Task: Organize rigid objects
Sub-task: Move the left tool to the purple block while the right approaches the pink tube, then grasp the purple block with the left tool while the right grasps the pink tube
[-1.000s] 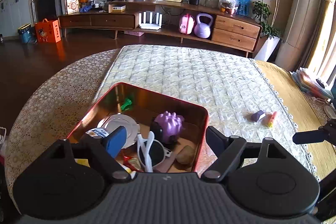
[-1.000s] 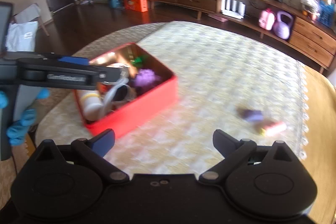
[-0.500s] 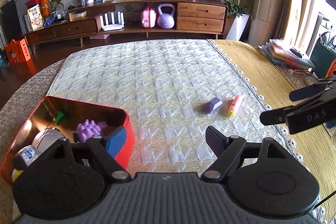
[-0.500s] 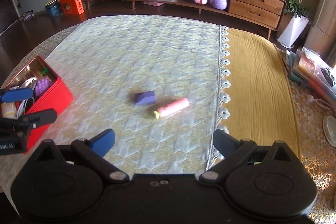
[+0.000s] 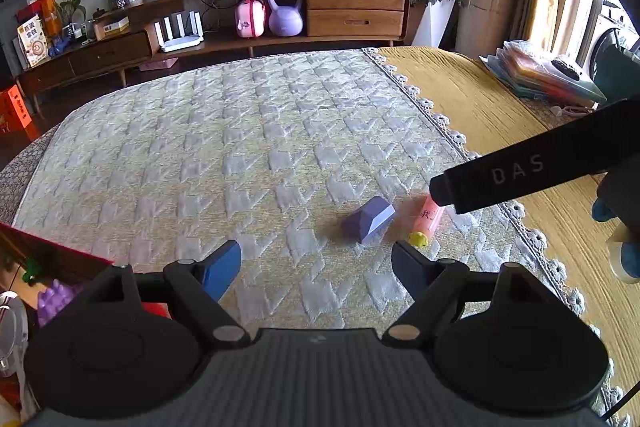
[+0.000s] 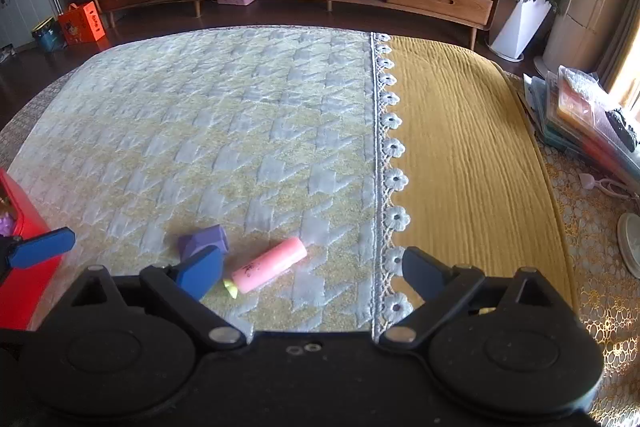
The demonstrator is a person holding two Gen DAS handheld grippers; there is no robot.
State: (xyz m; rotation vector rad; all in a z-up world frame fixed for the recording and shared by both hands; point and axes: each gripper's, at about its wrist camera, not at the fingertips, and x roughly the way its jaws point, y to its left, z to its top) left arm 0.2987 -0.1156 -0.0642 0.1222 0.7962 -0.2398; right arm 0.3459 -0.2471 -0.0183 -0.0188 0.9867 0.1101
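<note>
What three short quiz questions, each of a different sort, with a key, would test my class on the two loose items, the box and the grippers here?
1. True or false: the pink tube lies inside the red box.
2. Which lies nearer the lace edge of the quilted cloth? A. purple block B. pink tube
3. Fill in: the jaws of the left gripper and the right gripper stand ____.

Key: 1. False, it lies on the cloth beside the block. 2. B. 3. Open, nothing held.
</note>
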